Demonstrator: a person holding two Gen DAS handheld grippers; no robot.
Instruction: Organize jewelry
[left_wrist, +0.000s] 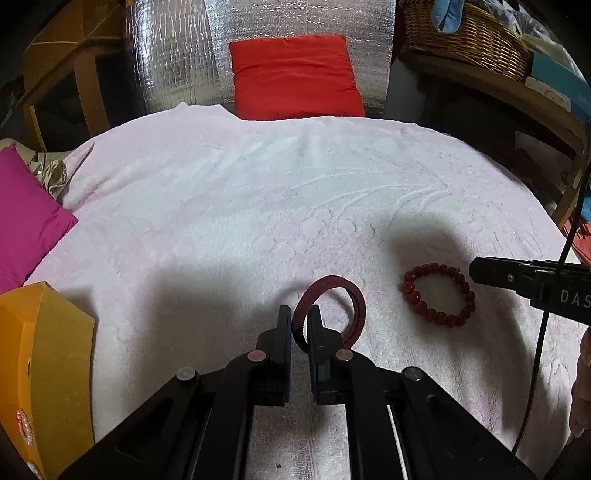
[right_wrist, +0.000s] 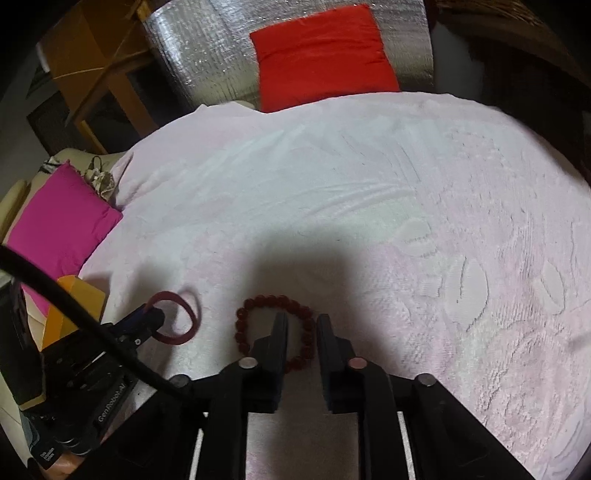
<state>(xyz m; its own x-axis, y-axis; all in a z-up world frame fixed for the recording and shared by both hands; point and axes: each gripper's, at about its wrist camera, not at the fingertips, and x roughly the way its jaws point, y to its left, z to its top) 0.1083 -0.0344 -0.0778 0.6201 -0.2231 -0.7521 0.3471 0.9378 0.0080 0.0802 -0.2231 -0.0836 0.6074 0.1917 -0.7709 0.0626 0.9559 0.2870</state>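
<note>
Two pieces of jewelry show on the pale pink blanket (left_wrist: 229, 206): one dark red bangle (left_wrist: 332, 314) pinched in the left gripper (left_wrist: 299, 317), and one red bead bracelet (right_wrist: 275, 328) lying flat to its right, straddled by the released right gripper (right_wrist: 302, 323), while one orange box (left_wrist: 48, 362) stands at the near left, contents unseen.

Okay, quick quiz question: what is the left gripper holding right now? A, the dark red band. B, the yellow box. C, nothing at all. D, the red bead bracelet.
A: the left gripper is shut on the dark red band, while the red bead bracelet lies apart on the white blanket and the yellow box sits off to the side.
</note>
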